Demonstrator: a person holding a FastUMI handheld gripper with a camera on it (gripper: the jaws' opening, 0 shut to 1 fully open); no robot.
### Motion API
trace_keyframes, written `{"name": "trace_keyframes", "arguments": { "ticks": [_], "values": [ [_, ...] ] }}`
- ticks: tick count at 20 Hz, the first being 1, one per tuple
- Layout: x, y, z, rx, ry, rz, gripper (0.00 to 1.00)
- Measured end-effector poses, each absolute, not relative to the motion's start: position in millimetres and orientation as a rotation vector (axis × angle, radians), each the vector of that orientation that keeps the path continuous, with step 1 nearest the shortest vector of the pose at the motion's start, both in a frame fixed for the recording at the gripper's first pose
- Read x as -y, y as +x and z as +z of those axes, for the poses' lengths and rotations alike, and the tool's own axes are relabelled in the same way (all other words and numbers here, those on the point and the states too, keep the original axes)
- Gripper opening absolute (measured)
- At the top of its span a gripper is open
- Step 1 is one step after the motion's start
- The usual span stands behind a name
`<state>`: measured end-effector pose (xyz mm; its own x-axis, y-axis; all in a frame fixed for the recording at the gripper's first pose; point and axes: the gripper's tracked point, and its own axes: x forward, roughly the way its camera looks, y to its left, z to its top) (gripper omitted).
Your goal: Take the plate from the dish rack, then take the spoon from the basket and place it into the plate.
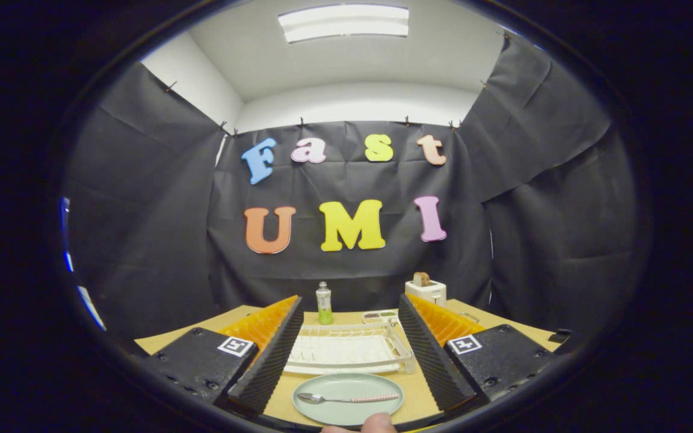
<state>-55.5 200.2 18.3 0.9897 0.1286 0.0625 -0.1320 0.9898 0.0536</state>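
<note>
Both steps of the task look done, judging from how things lie: the plate (348, 398) sits flat on the bench (414, 397), out of the rack (346, 352), and the spoon (346, 398) lies inside it; what is in hand, then, is the close of the job rather than any grasp.

The gripper (348, 355) hangs above and back from the plate, its jaws spread wide and pinching nothing; the plate lies between them at their near end, with the rack just beyond it and also between them; the fingers (271, 355) touch neither.

The spoon's long axis runs straight across the line of the fingers, side to side; its bowl points toward the left finger and its ribbed, pinkish handle toward the right one; it lies across the middle of the plate, bowl and handle both within the rim, so nothing overhangs.

The rack stands empty of plates so far as can be seen; I cannot make out the basket for certain, though a small raised part shows at the rack's right end.

Beyond the rack a bottle (323, 304) stands upright near the cloth wall, with a toaster (425, 290) well apart to its right and a small tray (379, 315) between them; a fingertip (379, 423) shows at the near edge, just before the plate.

The next move calls for little: a clean withdrawal up and back, jaws left apart, with care not to brush the plate; were the spoon to need straightening, the jaws would have to turn to cross its handle.
</note>
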Motion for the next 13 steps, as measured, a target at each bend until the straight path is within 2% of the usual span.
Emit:
{"name": "trace_keyframes", "arguments": {
  "ticks": [13],
  "values": [
    [-210.2, -56.7, 11.9, 0.055, -0.003, 0.120, 1.00]
  ]
}}
